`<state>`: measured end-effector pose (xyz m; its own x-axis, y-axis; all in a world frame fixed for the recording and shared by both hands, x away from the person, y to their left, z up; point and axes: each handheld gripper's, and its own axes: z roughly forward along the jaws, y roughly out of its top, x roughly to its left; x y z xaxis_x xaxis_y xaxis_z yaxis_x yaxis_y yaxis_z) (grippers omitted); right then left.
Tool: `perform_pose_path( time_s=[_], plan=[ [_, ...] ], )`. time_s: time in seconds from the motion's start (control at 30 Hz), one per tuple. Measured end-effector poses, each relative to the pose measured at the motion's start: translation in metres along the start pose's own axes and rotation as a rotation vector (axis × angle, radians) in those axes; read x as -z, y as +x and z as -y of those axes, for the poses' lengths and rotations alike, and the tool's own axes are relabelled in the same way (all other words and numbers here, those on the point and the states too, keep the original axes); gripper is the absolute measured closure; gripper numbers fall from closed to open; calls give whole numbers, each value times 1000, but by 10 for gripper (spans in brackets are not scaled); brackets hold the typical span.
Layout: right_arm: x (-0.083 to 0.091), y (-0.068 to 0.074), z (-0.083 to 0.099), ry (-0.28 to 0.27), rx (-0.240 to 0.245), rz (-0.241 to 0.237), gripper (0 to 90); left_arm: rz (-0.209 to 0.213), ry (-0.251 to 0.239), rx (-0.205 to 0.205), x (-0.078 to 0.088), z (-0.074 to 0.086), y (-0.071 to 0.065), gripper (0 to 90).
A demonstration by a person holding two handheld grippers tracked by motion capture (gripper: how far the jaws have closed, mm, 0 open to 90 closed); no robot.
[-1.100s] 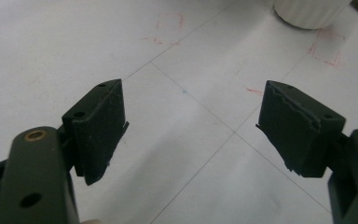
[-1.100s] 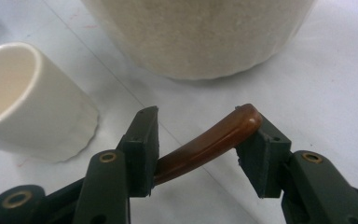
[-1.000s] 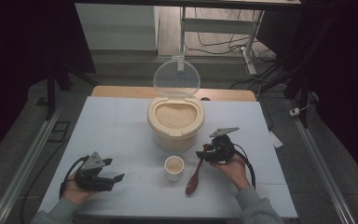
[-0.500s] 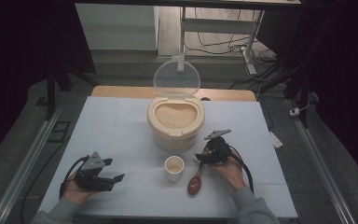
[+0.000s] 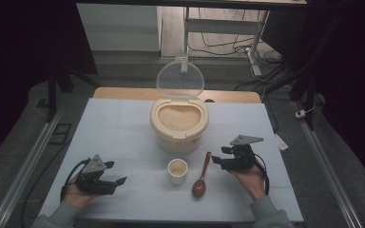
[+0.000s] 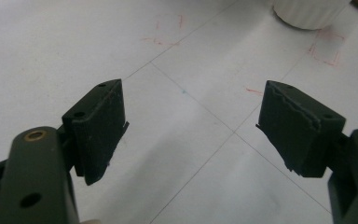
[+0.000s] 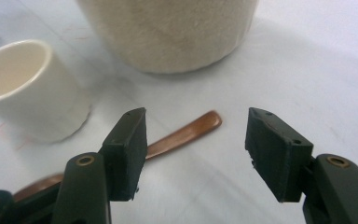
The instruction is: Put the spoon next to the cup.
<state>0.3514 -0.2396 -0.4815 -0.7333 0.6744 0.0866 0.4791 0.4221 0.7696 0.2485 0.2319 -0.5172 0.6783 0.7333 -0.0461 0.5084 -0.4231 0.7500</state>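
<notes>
Wooden spoon (image 7: pixel 182 131) | tip apparently beyond right gripper (image 7: pixel 193 154) jaws | untouched

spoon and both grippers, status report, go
Left gripper open, hovering over bare table. Right gripper open, just right of the wooden spoon handle. Spoon flat beside the small cup, rice container open. Nothing blocking.
</notes>
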Motion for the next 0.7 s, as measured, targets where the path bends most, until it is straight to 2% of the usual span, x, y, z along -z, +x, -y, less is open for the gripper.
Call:
perform_pose_path(
  time_s=[0.1, 0.27, 0.37, 0.53, 0.7],
  plan=[
    [14, 0, 12, -30, 2, -26, 396, 0, -2, 1, 0, 0, 0, 225],
    [36, -4, 35, -54, 24, -18, 406, 0, -1, 5, 0, 0, 0, 225],
    [47, -10, 46, -76, 8, -39, 407, 1, -2, 10, 0, -1, -1, 221],
    [54, -13, 56, -82, 23, -38, 409, 3, -5, 20, 0, -1, -1, 220],
    [55, -13, 58, -86, 48, -25, 410, 3, -3, 25, 1, 0, 0, 215]
  ],
)
